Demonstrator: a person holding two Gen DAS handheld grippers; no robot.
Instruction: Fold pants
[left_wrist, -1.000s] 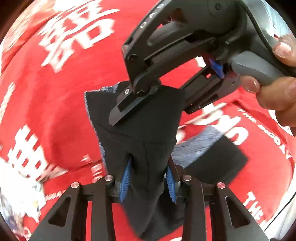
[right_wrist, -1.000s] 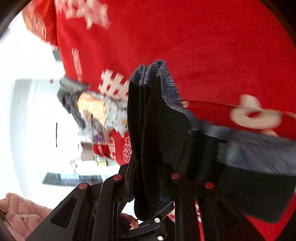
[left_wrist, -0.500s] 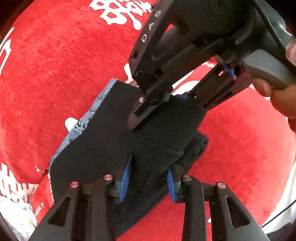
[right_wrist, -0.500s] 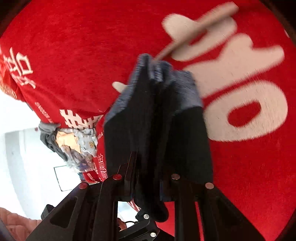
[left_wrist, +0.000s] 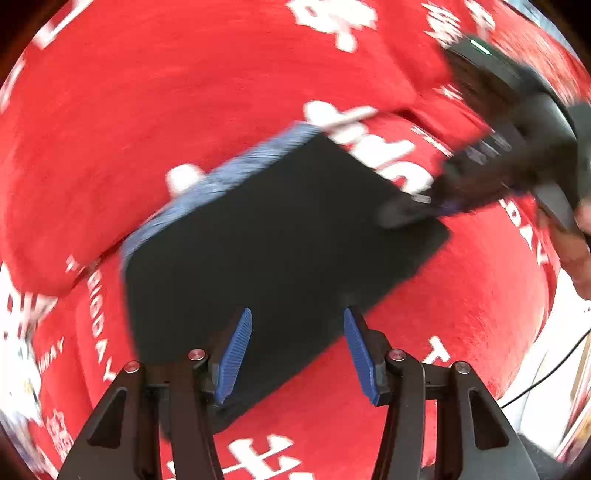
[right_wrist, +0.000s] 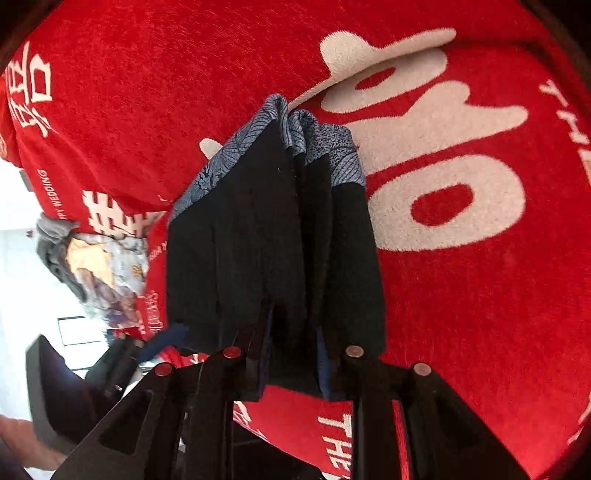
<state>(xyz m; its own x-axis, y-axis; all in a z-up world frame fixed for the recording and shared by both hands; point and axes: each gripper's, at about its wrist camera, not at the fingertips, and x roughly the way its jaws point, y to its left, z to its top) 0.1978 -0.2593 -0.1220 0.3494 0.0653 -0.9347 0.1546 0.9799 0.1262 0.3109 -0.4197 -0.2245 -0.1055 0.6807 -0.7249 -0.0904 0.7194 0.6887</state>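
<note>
Pants on red cloth

We saw the pants: black, with a blue-grey patterned band along one edge, folded into a compact rectangle. In the left wrist view they lay flat, tilted diagonally, band edge up-left, slightly motion-blurred. In the right wrist view the pants showed several stacked layers edge-on, the patterned band bunched at the far end.
</note>
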